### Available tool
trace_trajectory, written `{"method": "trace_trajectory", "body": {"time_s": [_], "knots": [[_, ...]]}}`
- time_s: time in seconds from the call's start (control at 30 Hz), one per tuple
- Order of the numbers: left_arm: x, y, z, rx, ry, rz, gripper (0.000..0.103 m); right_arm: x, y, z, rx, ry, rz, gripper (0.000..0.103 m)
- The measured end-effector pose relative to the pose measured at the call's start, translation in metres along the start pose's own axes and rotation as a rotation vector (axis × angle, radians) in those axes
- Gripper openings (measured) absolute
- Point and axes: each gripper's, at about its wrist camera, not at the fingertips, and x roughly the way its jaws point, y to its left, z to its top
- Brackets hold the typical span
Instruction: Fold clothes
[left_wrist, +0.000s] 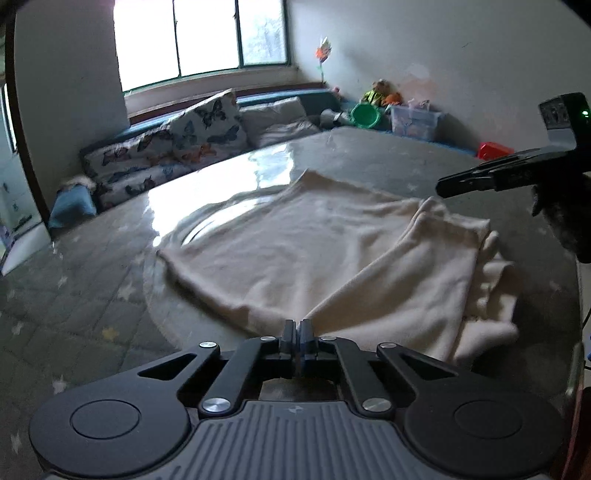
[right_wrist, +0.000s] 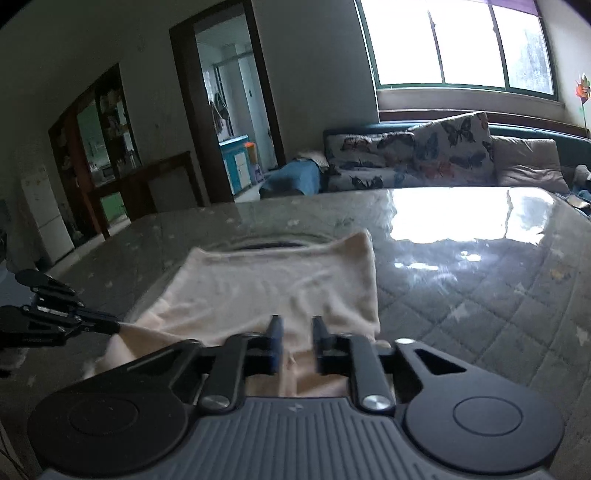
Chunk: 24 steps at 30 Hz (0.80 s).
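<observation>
- Slippage is my first worry: my left gripper (left_wrist: 298, 326) has its jaws pinched tight on only a thin point of the cream garment's (left_wrist: 314, 243) near hem, so a quick pull could drag that sliver free.
- Bunching is the second risk. My right gripper (right_wrist: 297, 328) stands partly open with cloth lying between the fingers; I cannot see the pads pressing it, so I judge it not held. If I lift left alone, the crumpled right-hand folds could trail and twist.
- Beyond the fingers, the garment spreads flat across the glossy quilted table cover (right_wrist: 480, 295), its far edge reaching a round recess (right_wrist: 273, 243) in the tabletop.
- Glare there may hide that edge.
</observation>
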Motion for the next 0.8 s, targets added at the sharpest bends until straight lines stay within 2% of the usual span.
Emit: {"method": "trace_trajectory", "body": {"time_s": [0.17, 0.27, 0.37, 0.43, 0.57, 0.63, 0.7, 0.8], "knots": [[0.002, 0.001, 0.000, 0.000, 0.001, 0.013, 0.002, 0.006, 0.010, -0.009, -0.061, 0.021, 0.020, 0.029], [0.005, 0.002, 0.000, 0.005, 0.022, 0.050, 0.002, 0.016, 0.019, -0.015, -0.123, 0.045, 0.015, 0.028], [0.005, 0.013, -0.004, -0.025, 0.045, 0.099, 0.002, 0.026, 0.018, -0.020, -0.116, 0.083, 0.000, 0.028], [-0.004, 0.017, -0.002, -0.064, 0.025, 0.112, 0.002, 0.022, 0.019, -0.019, -0.116, 0.065, 0.000, 0.028], [-0.022, 0.004, 0.011, -0.081, -0.075, 0.035, 0.002, 0.007, 0.028, -0.010, -0.134, 0.008, 0.034, 0.028], [-0.014, -0.010, 0.018, -0.063, -0.086, -0.015, 0.003, 0.009, 0.033, -0.008, -0.140, 0.013, 0.061, 0.028], [0.000, -0.020, 0.019, -0.046, -0.060, -0.038, 0.004, 0.013, 0.039, -0.010, -0.140, 0.033, 0.085, 0.028], [0.017, -0.029, 0.008, -0.002, 0.014, -0.032, 0.004, 0.019, 0.046, -0.019, -0.146, 0.078, 0.115, 0.028]]}}
